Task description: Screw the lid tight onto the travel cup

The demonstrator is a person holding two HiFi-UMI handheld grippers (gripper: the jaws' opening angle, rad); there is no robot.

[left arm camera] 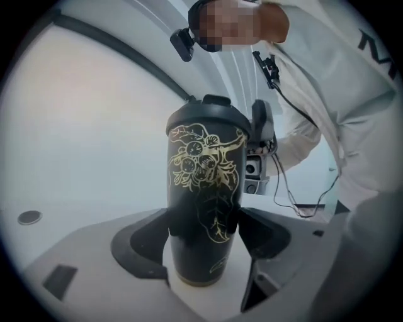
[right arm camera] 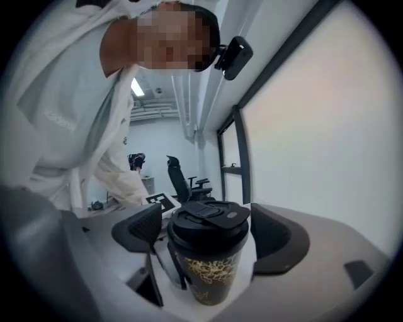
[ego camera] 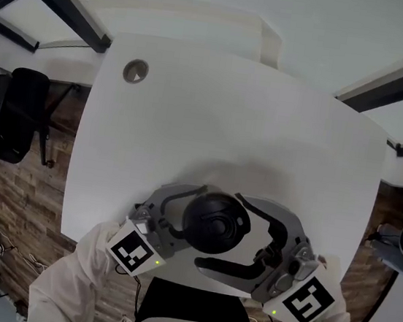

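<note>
Black travel cup [left arm camera: 204, 170] clamped low between your left gripper's [left arm camera: 203, 226] fingers, steadying it; your right gripper [right arm camera: 206, 231] straddles the lid [right arm camera: 208, 220], fingers unclosed, likely poised to twist.

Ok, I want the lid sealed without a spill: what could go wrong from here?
1. The left gripper clamps the tall black gold-patterned travel cup low on its body, so twisting at the top may spin or tilt it.
2. The right gripper has its jaws apart around the black plastic lid; closing off-centre could catch the raised flip tab and slip.
</note>
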